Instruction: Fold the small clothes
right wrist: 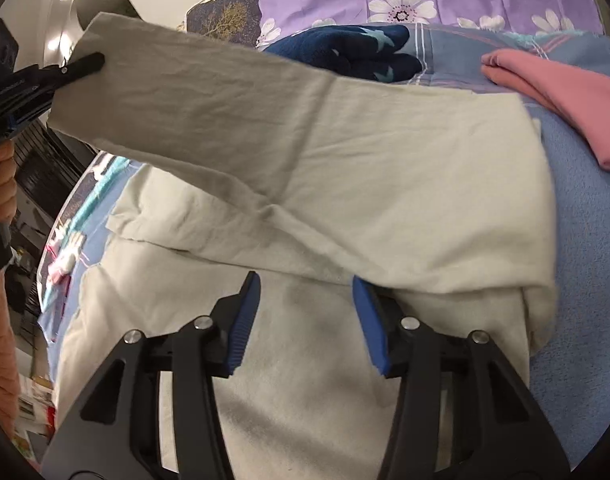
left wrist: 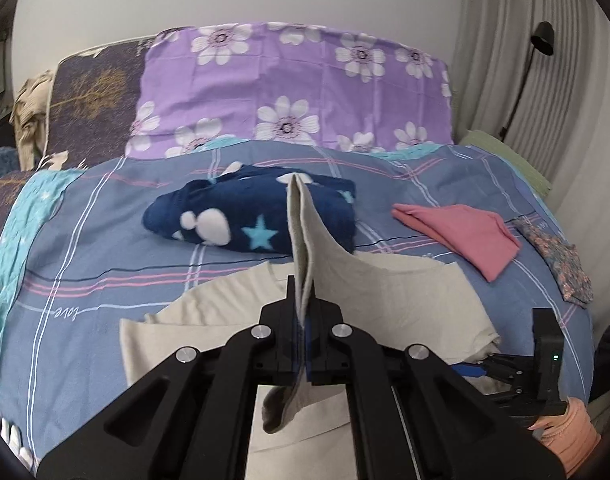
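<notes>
A cream garment (left wrist: 385, 292) lies on the blue plaid bed sheet (left wrist: 105, 248). My left gripper (left wrist: 303, 312) is shut on one end of it and lifts that part up as a narrow strip. In the right wrist view the same lifted part (right wrist: 225, 92) stretches to the upper left, pinched by the left gripper (right wrist: 81, 66). My right gripper (right wrist: 305, 300) is open, its blue pads (right wrist: 243, 328) just above the flat part of the cream garment (right wrist: 305, 380), holding nothing.
A folded navy fleece with stars (left wrist: 241, 216) lies behind the garment. A folded pink piece (left wrist: 465, 236) and a small floral piece (left wrist: 557, 260) lie to the right. A purple flowered pillow (left wrist: 297, 88) stands at the back. A curtain (left wrist: 525, 40) hangs on the right.
</notes>
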### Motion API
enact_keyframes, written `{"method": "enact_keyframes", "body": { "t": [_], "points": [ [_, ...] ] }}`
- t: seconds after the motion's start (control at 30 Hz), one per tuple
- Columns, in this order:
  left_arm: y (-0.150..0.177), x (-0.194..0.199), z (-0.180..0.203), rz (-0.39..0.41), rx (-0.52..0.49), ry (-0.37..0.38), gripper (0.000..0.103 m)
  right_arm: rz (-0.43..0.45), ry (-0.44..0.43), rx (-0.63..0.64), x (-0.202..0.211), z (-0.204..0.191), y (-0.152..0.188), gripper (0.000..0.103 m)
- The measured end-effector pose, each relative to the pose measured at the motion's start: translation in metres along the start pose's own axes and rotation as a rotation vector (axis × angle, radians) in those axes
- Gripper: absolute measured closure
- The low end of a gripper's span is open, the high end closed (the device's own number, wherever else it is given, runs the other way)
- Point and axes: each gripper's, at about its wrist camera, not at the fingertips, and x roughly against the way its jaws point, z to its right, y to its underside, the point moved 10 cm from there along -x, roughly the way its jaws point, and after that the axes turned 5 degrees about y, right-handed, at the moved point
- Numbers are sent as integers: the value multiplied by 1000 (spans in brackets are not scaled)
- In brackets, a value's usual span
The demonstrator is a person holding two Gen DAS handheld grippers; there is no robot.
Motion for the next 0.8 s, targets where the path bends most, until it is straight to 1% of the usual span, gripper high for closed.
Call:
{"method": "enact_keyframes", "body": {
  "t": [0.13, 0.27, 0.4, 0.5, 0.57, 0.63, 0.7, 0.73, 0.8],
  "points": [
    [15, -3, -34, -25, 48, -48, 101, -8, 29, 29, -5, -2, 1, 52],
    [38, -9, -70, -62, 106, -88, 101, -17, 35, 33, -5, -1, 3, 51],
    [71, -24, -103, -121, 166, -135, 101, -19, 38, 40, -5, -2, 4, 48],
    [96, -35, -124, -163, 210, -157, 101, -17, 41, 56, -5, -5, 5, 43],
    [107, -44, -134, -189, 203, -188, 100, -16, 46, 69, -6, -7, 5, 40],
    [113, -46, -145, -206, 174, -272, 93, -17, 58, 83, -6, -9, 6, 38],
    [113, -41, -151, -191, 150, -334, 89, -21, 63, 92, -6, -10, 7, 37],
    [109, -36, -147, -168, 134, -347, 87, -28, 70, 100, -5, -11, 8, 36],
    [103, -31, -135, -134, 118, -304, 86, -45, 70, 113, -1, -14, 10, 36]
  ]
}}
